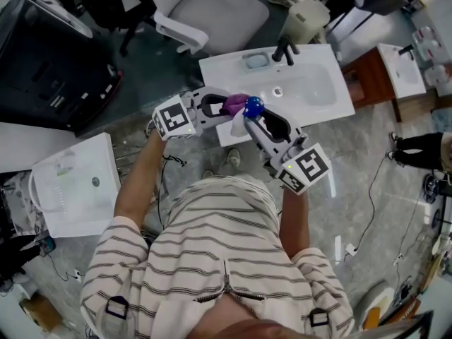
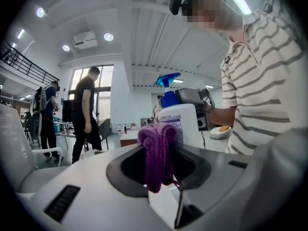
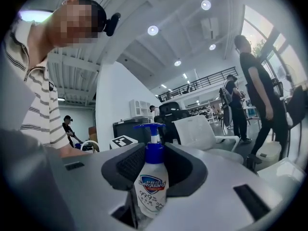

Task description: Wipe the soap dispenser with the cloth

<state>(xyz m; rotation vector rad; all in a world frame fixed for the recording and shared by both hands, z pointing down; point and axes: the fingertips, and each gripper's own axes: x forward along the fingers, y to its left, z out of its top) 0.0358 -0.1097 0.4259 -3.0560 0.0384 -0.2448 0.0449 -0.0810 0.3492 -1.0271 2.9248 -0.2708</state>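
In the head view I hold both grippers in front of my chest, above the floor near a white sink point(image 1: 318, 101). My left gripper point(image 1: 224, 105) is shut on a bunched purple cloth point(image 1: 234, 104). The cloth sits against the soap dispenser point(image 1: 251, 109), a white bottle with a blue pump, on which my right gripper point(image 1: 256, 120) is shut. In the left gripper view the purple cloth point(image 2: 157, 154) hangs between the jaws of the left gripper point(image 2: 159, 150), with the soap dispenser point(image 2: 180, 121) just behind it. In the right gripper view the soap dispenser point(image 3: 152, 186) stands upright in the right gripper point(image 3: 154, 163).
The sink has a dark faucet point(image 1: 285, 49) at its back edge. A white office chair point(image 1: 208, 9) stands beyond it, and a second white basin point(image 1: 70, 182) lies on the floor at left. Cables run across the floor. A person point(image 2: 86, 114) stands in the background.
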